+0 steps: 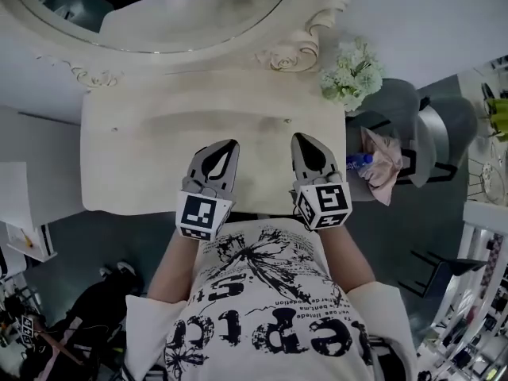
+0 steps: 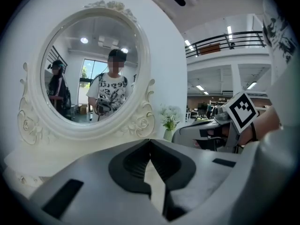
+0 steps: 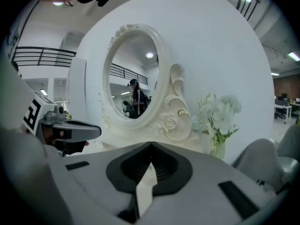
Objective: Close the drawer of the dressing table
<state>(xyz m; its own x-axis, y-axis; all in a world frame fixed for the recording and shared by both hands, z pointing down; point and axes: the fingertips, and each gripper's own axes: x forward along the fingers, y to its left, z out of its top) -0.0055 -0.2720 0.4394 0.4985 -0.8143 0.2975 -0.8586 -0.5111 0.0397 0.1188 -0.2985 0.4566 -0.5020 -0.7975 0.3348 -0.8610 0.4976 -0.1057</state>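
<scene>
1. One cream dressing table (image 1: 135,153) stands straight in front of me, its front edge close to my body. From above I cannot pick the drawer out of that edge, which reads as a single even line.
2. Its long axis runs left to right across the head view. The front faces me and the back sits against the wall (image 1: 413,22).
3. At the back of the top rises an oval mirror (image 1: 198,30) in a carved, scrolled frame.
4. My left gripper (image 1: 230,144) is over the front half of the bare top and points toward the mirror. Its jaws are closed tip to tip with nothing between them.
5. My right gripper (image 1: 301,138) is just beside it, pointing the same way. Its jaws are also pressed together and empty.
6. White flowers (image 1: 352,76) stand at the table's far right corner, beside the mirror frame.
7. To the right is a grey chair (image 1: 409,117), with a pinkish cloth (image 1: 382,169) and a blue-capped bottle (image 1: 359,163) by it.
8. Around us the wall is white and the floor (image 1: 119,236) is dark grey. Beyond that is an open hall with an upper railing (image 2: 225,39) and strip lights on the ceiling.
</scene>
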